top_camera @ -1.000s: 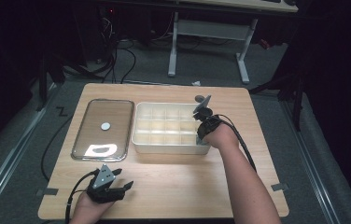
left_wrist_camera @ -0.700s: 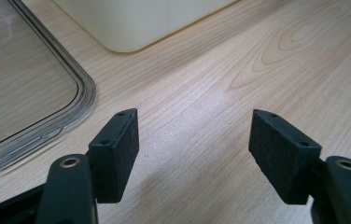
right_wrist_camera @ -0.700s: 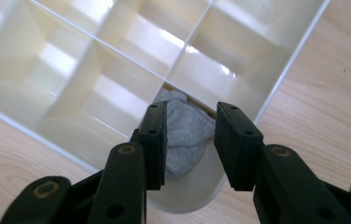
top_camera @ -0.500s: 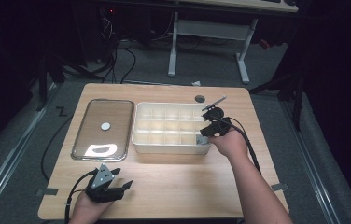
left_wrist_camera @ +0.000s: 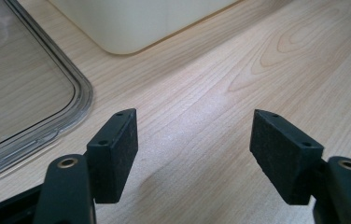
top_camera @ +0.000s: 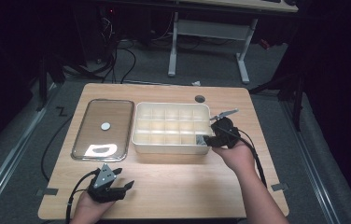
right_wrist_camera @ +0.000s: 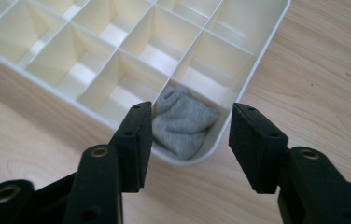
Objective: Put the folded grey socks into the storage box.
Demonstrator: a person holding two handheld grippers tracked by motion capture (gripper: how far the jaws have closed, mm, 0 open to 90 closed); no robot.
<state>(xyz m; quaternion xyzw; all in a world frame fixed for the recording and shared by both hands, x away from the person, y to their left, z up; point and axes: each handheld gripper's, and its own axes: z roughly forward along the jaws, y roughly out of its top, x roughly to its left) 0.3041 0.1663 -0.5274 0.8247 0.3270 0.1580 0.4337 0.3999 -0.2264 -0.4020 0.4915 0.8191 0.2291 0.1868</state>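
One grey sock (right_wrist_camera: 182, 122) now sits in the corner cell of the organizer tray (right_wrist_camera: 257, 60), just ahead of the right gripper (right_wrist_camera: 190, 140). Its jaws have just been opening and stand apart with nothing clamped, so that drop looks done. Left gripper (left_wrist_camera: 194, 154) sits open too.

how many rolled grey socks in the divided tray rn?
1. The rolled grey fabric sock lies in the corner compartment of the cream plastic divided tray, just ahead of the open right gripper. The other visible compartments look empty.
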